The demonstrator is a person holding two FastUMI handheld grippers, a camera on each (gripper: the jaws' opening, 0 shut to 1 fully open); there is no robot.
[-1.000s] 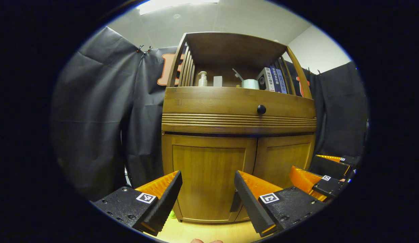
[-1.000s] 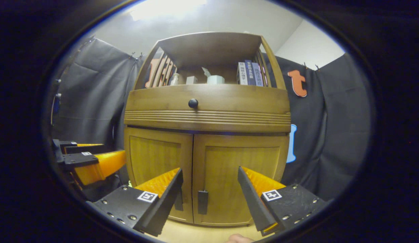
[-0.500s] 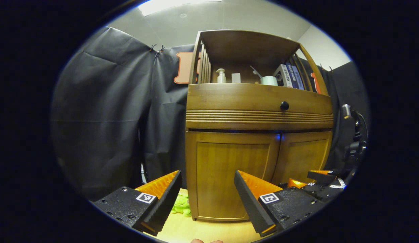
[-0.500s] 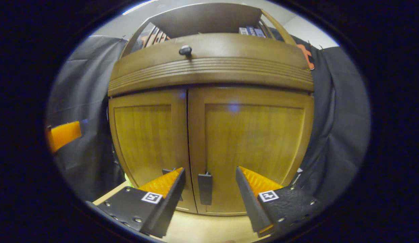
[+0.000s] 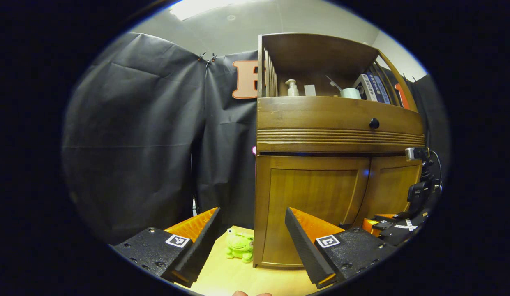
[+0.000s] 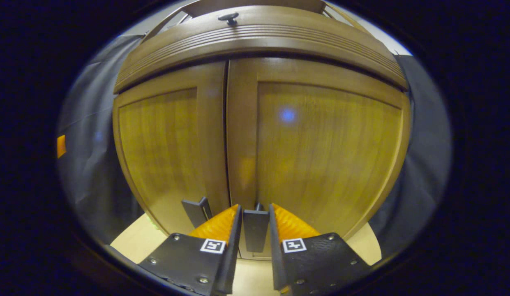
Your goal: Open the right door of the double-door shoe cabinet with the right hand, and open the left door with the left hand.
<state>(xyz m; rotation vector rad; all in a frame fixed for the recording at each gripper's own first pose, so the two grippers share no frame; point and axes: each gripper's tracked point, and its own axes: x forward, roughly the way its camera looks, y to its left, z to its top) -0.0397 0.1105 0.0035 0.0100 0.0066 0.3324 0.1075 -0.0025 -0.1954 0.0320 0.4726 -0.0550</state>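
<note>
Right gripper (image 6: 255, 230) first: its orange-and-black fingers sit narrow on either side of the flat black handle (image 6: 255, 229) of the right wooden door (image 6: 320, 148), seemingly touching it. That handle runs vertically, low on the door near the centre seam. At eleven o'clock, the left door's black handle (image 6: 197, 211) stands just beside it. Both doors look closed. Left gripper (image 5: 251, 238) hangs wide apart, off the cabinet's left corner, holding nothing. Beyond it, a green frog toy (image 5: 239, 246) sits on the pale floor (image 5: 238, 279), with the brown wooden shoe cabinet (image 5: 337, 123) at two o'clock.

Left gripper (image 5: 251, 242) fingers apart; shoe cabinet (image 5: 316, 172) doors seemingly closed.
</note>
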